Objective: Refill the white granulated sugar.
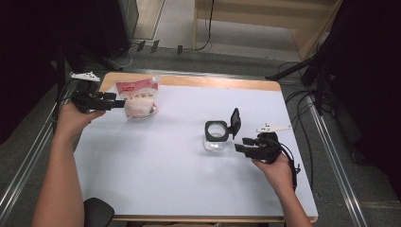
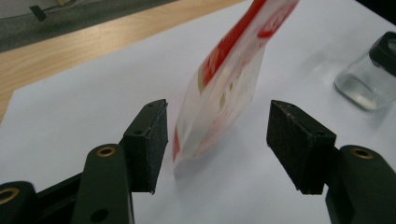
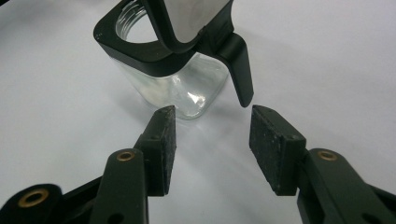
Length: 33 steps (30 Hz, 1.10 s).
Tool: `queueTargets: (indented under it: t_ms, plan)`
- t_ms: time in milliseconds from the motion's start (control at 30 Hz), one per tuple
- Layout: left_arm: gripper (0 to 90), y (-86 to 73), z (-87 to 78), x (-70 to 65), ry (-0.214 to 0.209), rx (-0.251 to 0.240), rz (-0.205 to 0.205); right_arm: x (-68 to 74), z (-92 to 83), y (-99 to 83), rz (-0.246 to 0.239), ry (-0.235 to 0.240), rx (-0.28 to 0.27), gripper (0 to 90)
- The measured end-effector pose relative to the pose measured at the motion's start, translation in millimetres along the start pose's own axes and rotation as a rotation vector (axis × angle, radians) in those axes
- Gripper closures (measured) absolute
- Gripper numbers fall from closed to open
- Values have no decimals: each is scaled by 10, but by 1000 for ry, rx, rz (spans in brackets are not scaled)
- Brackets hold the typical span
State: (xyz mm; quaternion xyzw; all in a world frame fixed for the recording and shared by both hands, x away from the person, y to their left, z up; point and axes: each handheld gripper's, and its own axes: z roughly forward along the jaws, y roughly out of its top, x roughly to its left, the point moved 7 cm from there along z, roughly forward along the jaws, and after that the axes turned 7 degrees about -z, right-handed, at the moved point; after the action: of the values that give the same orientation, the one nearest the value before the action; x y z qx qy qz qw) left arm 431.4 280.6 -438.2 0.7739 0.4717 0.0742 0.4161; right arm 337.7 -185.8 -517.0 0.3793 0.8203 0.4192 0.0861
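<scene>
A red and white plastic bag [image 1: 139, 97] stands upright at the table's far left. My left gripper [image 1: 120, 103] is level with it on its left side. In the left gripper view the bag [image 2: 224, 88] stands between the jaws of my left gripper [image 2: 218, 112], and neither pad presses on it. A clear glass jar [image 1: 215, 137] with a black collar stands right of centre, its hinged black lid [image 1: 235, 122] flipped up. Just right of the jar, my right gripper [image 1: 240, 144] points at it. In the right gripper view the jar [image 3: 168, 84] and lid [image 3: 196, 18] stand just beyond my open right gripper [image 3: 212, 114].
The table [image 1: 165, 165] is covered by a white sheet, with a wooden strip [image 1: 213, 81] bare along the far edge. A black rounded object [image 1: 97, 213] sits at the near left edge. The jar [image 2: 366, 79] shows at the right in the left gripper view.
</scene>
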Motion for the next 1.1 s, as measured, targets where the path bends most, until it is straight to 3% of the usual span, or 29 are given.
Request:
queueTargets:
  t_ms: [33, 167, 300, 367, 467, 667, 833, 967, 1100]
  plan:
    - [400, 32, 36, -25, -20, 3, -13, -4, -5, -7, 3, -2, -1, 514]
    - [414, 128, 209, -91, -18, 37, 27, 2, -31, -22, 8, -3, -7, 513]
    - [424, 168, 352, -101, 9, 60, 50, 21, -51, -50, 6, -5, -5, 512]
    - [450, 191, 395, -103, 22, 46, 47, 27, -58, -64, 6, -6, -5, 510]
    - [564, 223, 432, -122, 16, 18, 34, 36, -55, -80, 18, -2, -5, 500]
    - [709, 205, 460, -143, 13, 20, 36, 109, -23, -79, -2, 7, -9, 495]
    - [881, 222, 471, -207, -28, 8, 7, 179, -22, -41, -26, 21, -28, 495]
    - [900, 263, 472, -295, -17, 23, 19, 216, -25, -6, -39, 30, -40, 498]
    - [900, 284, 421, -375, -79, 32, -24, 260, -33, 7, -48, 40, -45, 509]
